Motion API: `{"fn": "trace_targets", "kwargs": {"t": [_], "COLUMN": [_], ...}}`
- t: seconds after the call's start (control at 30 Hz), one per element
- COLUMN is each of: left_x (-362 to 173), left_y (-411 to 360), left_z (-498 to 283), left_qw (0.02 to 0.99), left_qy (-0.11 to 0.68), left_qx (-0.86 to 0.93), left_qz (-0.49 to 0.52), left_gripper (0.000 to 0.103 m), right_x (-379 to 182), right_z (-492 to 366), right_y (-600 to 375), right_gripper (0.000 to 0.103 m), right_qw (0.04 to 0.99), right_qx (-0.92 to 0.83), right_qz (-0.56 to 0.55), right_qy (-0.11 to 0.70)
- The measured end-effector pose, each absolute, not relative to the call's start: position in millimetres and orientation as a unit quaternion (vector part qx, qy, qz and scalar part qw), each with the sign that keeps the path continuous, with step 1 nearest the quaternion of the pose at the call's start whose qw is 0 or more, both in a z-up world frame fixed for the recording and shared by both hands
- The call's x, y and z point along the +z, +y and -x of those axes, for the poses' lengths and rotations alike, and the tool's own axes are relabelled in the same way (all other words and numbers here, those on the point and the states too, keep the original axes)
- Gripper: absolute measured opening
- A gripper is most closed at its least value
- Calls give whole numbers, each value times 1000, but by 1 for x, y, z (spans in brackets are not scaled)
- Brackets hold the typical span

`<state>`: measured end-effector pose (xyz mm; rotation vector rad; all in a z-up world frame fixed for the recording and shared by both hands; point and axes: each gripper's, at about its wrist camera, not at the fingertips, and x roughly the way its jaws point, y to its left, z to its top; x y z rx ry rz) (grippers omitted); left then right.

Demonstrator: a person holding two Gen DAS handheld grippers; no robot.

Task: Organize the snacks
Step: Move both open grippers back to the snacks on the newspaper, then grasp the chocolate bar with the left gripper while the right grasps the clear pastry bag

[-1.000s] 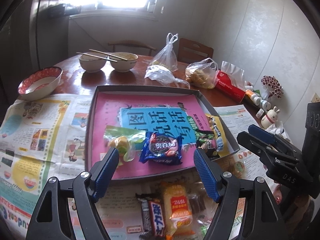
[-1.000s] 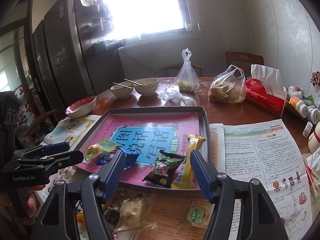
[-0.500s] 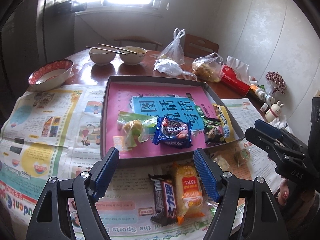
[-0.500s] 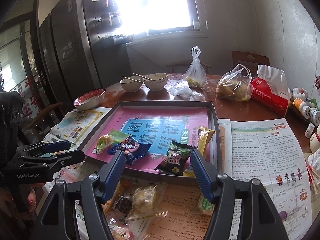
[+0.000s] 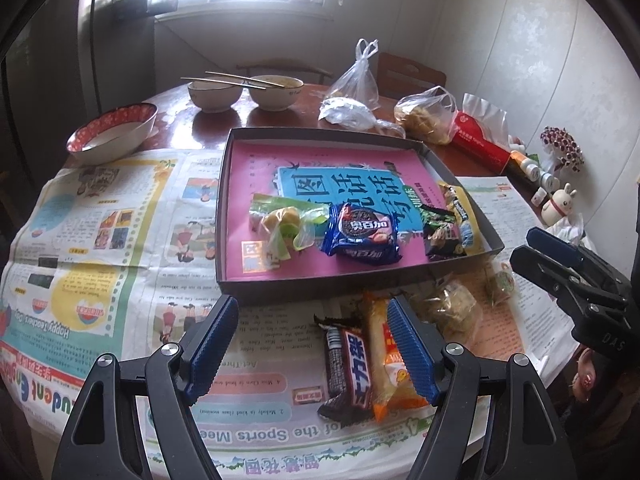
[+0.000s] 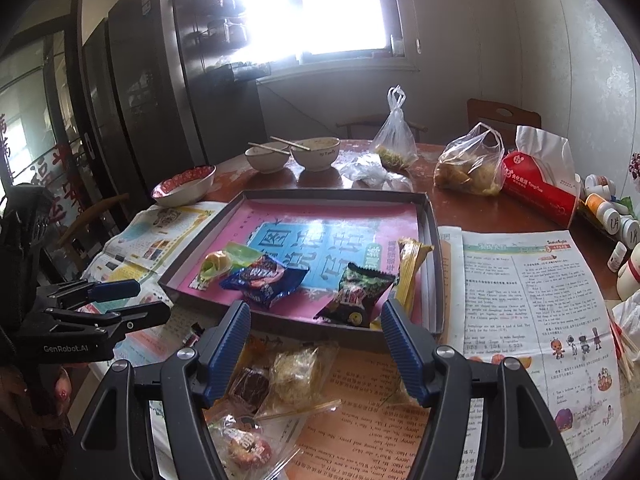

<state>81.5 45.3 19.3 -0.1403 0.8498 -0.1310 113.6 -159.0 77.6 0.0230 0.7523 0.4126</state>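
A dark tray point(image 5: 316, 286) with a pink and blue lining holds a green-wrapped yellow sweet point(image 5: 282, 222), a blue cookie pack point(image 5: 362, 236), a dark green pack point(image 5: 440, 232) and a yellow bar point(image 5: 460, 212). Loose on the newspaper before it lie a chocolate bar point(image 5: 350, 368), an orange pack point(image 5: 386, 356) and clear-wrapped pastries point(image 5: 456, 308). My left gripper point(image 5: 312, 348) is open and empty above the paper, its right finger over the orange pack. My right gripper point(image 6: 316, 350) is open and empty over the pastries point(image 6: 296, 372). The tray point(image 6: 320, 326) lies just beyond it.
Three bowls point(image 5: 114, 134), two with chopsticks point(image 5: 232, 78), stand behind the tray. Plastic bags point(image 5: 426, 114), a red tissue pack point(image 5: 480, 144), small bottles point(image 5: 536, 170) and a rabbit figure point(image 5: 560, 206) crowd the right. A dark cabinet point(image 6: 152, 92) stands left.
Both grippers have drawn back and up from the tray, so the loose snacks on the newspaper now show more fully. Both stay open and empty.
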Motion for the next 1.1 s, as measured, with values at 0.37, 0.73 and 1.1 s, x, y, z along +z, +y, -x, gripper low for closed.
{"fn": "trace_targets", "kwargs": {"t": [0.37,0.73,1.1], "left_x": [3,-13,-26], "left_y": [45,35,25], "left_z": [-74,-76,-81], "left_qw": [896,884,875], "left_qy": [437,462,481], "left_qx": [-62,-69,-58], "left_qz": [59,38,14], "left_gripper": [78,78,78], "right_x": [67,55,36], "right_z": [-107,-104,-108], "right_y": [-150,-149,-141], "right_gripper": [67,68,68], "right_qw": [901,895,881], "right_qx": [209,204,211], "right_qz": [-4,7,22], "right_qy": [381,398,424]}}
